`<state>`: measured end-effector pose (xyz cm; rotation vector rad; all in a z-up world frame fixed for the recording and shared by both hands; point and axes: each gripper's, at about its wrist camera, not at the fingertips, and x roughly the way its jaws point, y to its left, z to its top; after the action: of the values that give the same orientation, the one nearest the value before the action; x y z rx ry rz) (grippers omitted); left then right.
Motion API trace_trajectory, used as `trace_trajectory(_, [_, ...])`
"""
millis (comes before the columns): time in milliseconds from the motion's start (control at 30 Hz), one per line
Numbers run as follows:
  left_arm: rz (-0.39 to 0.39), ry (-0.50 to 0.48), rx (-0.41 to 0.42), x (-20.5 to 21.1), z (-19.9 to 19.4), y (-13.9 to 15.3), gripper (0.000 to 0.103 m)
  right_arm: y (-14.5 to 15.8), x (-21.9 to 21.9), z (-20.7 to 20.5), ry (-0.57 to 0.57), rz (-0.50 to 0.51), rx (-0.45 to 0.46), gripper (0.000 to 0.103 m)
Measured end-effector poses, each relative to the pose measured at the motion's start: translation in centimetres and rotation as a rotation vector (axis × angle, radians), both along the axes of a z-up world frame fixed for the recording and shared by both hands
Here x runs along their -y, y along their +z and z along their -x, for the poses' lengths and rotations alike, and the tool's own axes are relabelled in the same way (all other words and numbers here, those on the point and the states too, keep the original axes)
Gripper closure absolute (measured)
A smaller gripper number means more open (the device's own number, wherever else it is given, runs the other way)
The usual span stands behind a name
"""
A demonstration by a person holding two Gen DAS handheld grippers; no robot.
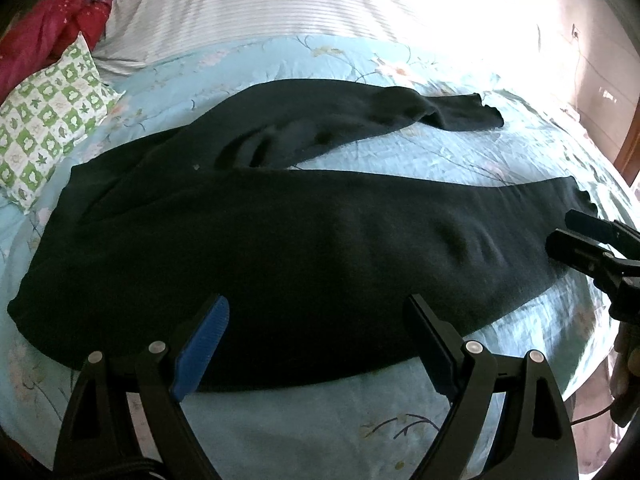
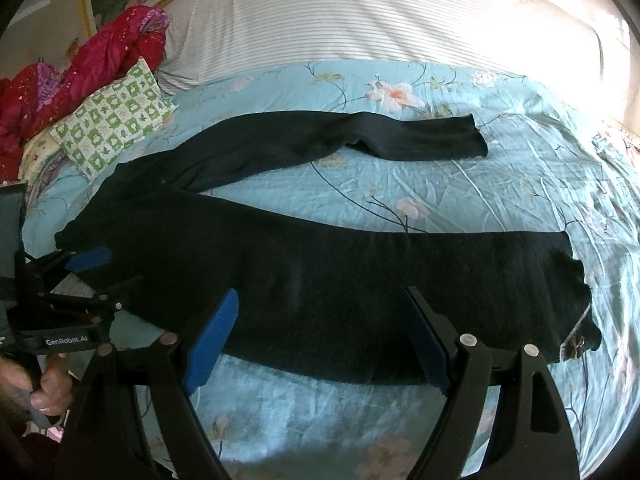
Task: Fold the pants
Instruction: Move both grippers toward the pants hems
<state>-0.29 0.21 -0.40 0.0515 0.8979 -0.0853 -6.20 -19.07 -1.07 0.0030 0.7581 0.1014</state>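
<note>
Black pants (image 1: 280,240) lie spread on the light blue floral sheet (image 1: 400,160), waistband to the left, both legs running right and apart in a V. They also show in the right wrist view (image 2: 320,280). My left gripper (image 1: 318,312) is open and empty, hovering over the near leg close to the waist. My right gripper (image 2: 322,304) is open and empty over the near leg's middle. The right gripper shows in the left wrist view (image 1: 568,228) by the near leg's cuff. The left gripper shows in the right wrist view (image 2: 108,268) by the waistband.
A green and white checked pillow (image 1: 48,120) lies at the left by the waistband. Red clothing (image 1: 44,28) is piled behind it. A white striped sheet (image 1: 300,0) covers the far half of the bed. The bed's edge runs along the right.
</note>
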Motion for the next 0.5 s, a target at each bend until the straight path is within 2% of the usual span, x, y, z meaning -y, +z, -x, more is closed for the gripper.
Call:
trace_trajectory(200, [0.002, -0.010, -0.010, 0.22, -0.09, -0.17, 0.014, -0.17, 0.24, -0.13, 0.008, -0.010, 0.032, 0.020])
trace_trajectory(400, [0.004, -0.022, -0.016, 0.42, -0.34, -0.18, 0.014, -0.26, 0.15, -0.22, -0.004, 0.028, -0.043, 0.020])
trace_trajectory(500, [0.006, -0.023, -0.018, 0.53, -0.51, -0.18, 0.014, -0.25, 0.15, -0.35, -0.002, 0.035, -0.046, 0.020])
